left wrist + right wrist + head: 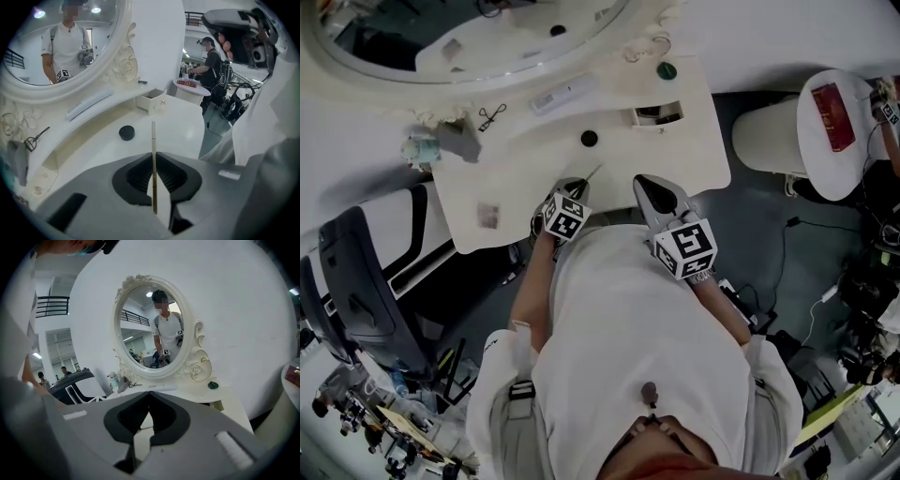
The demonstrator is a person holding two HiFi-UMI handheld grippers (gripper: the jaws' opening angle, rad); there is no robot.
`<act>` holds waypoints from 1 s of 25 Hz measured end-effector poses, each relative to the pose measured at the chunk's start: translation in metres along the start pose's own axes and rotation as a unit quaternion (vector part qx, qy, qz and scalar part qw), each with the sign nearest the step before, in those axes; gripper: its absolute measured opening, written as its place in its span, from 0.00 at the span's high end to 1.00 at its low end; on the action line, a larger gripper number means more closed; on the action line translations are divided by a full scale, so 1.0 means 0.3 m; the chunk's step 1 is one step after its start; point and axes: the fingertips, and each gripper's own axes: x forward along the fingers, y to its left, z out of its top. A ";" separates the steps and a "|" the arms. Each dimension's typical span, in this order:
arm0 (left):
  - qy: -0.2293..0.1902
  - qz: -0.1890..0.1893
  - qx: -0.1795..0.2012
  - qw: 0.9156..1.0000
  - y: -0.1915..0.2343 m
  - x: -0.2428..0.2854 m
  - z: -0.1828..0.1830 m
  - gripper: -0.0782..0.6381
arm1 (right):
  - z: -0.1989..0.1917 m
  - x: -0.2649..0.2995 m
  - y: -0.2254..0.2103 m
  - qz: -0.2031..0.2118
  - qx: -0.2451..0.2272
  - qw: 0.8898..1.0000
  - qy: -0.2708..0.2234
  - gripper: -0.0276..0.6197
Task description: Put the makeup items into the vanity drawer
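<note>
The left tool (153, 158) has its jaws almost together, pinching a thin tan stick (153, 136). The stick stands upright between the pads and pokes out past their tips. This tool is over the near part of the white table (694, 141) and points steeply down. A black round case (126, 132) lies on the table ahead of it and slightly to its left. Farther ahead, close to the stick's line, a small drawer (151, 101) stands pulled open below the oval mirror (61, 42). The right tool (149, 393) is just beside the left one, on its right. Its jaws meet tip to tip with nothing between them. Beyond it and to its right, a green round item (213, 385) sits at the mirror's foot.
</note>
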 end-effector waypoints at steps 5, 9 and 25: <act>-0.031 0.024 -0.038 0.999 -0.017 -0.026 0.080 0.84 | 0.002 0.012 0.010 0.048 -0.024 0.998 0.016 0.95; -0.040 0.032 -0.042 0.998 -0.048 -0.014 0.118 0.84 | 0.008 0.005 -0.010 0.064 -0.039 0.997 0.020 0.95; -0.063 0.046 -0.032 0.996 -0.094 0.108 0.401 0.84 | 0.047 -0.077 -0.237 0.057 -0.050 0.997 0.017 0.95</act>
